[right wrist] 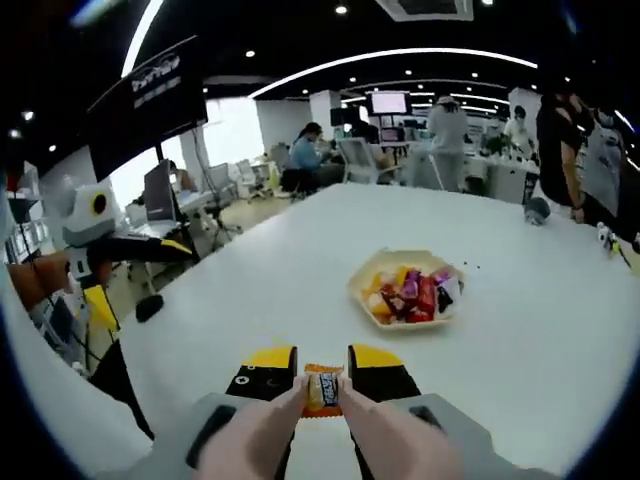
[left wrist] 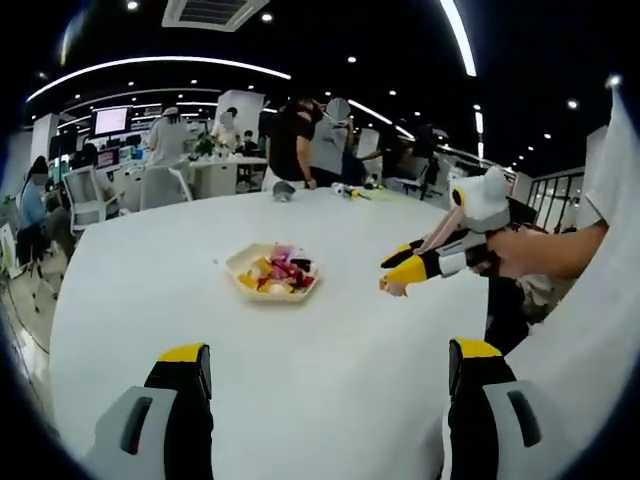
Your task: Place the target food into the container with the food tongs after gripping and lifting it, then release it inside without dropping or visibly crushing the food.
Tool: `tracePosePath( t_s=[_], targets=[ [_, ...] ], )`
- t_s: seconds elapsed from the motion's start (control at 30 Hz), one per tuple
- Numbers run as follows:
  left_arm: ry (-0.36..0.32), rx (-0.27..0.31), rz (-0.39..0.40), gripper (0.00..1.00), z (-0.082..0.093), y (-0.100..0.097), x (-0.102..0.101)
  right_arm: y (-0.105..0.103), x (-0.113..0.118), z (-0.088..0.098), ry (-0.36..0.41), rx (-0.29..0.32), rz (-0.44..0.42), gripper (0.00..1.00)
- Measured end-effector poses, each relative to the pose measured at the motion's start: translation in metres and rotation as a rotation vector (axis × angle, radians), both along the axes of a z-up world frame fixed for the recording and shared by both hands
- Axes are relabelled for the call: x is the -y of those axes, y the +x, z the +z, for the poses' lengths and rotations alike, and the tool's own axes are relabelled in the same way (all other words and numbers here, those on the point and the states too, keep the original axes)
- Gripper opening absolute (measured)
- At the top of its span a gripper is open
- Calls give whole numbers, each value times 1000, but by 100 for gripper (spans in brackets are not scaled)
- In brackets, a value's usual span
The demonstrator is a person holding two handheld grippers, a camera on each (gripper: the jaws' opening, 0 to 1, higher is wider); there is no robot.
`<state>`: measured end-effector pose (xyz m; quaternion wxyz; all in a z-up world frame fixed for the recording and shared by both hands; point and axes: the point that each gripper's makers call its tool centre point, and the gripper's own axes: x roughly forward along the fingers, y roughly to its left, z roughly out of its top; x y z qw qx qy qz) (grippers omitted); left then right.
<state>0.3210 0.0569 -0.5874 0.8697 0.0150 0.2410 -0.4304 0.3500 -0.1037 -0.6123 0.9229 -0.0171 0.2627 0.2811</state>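
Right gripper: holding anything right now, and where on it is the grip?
Yes. The right gripper pinches a small orange wrapped snack by its two side edges, above the white table. The left gripper is open, empty.

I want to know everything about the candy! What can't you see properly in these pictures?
- Right gripper view: the orange packet between the right gripper's fingers has print too small to read.
- Both views: sweets in the tray overlap and blur; uncountable.
- Left gripper view: the left gripper is cut off by the edge.
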Motion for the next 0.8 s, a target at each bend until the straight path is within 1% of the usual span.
tracePosePath(
  t_s=[0.03,0.07,0.1,0.13,0.17,0.23,0.27,0.3,0.33,0.37,0.4,0.43,0.47,0.5,0.57,0.6,0.63,0.7,0.8],
  targets=[
    [-1,2,-5,99,1,0,2,-1,2,2,5,2,-6,19],
    [-3,3,-19,99,2,1,6,0,10,8,24,13,-46,19],
    [-3,2,-59,99,3,4,17,-3,28,24,92,28,-114,19],
    [-7,-1,-71,99,4,5,22,-3,37,30,98,34,-139,19],
    [-13,-4,-83,99,4,8,26,-4,45,39,123,48,-161,19],
    [-10,-7,-95,99,4,9,30,-2,57,48,121,67,-196,19],
    [-3,-7,-105,99,3,9,32,-3,59,50,125,67,-197,19],
    [-1,-3,-114,99,4,10,35,-4,65,55,131,68,-211,19],
    [-4,-4,-121,99,6,12,38,-3,73,64,119,99,-239,19],
    [-5,-2,-129,99,7,13,41,-5,77,68,117,99,-244,19],
    [-3,1,-136,99,7,14,43,-6,87,74,110,123,-273,19],
    [-2,0,-138,99,7,15,44,-7,88,75,112,123,-271,19],
    [-3,1,-145,99,8,15,46,-10,95,77,114,123,-280,19],
    [-3,3,-150,99,9,15,48,-11,105,80,97,139,-311,19],
    [0,6,-157,99,9,15,49,-15,112,81,97,133,-325,19],
    [0,8,-158,99,10,15,49,-15,119,84,102,149,-347,19],
    [-1,7,-159,99,10,16,49,-16,122,84,111,141,-352,19],
    [2,6,-157,99,10,17,49,-16,128,88,98,154,-371,19],
    [-1,3,-151,99,9,20,48,-13,133,92,98,157,-375,19]
  ],
)
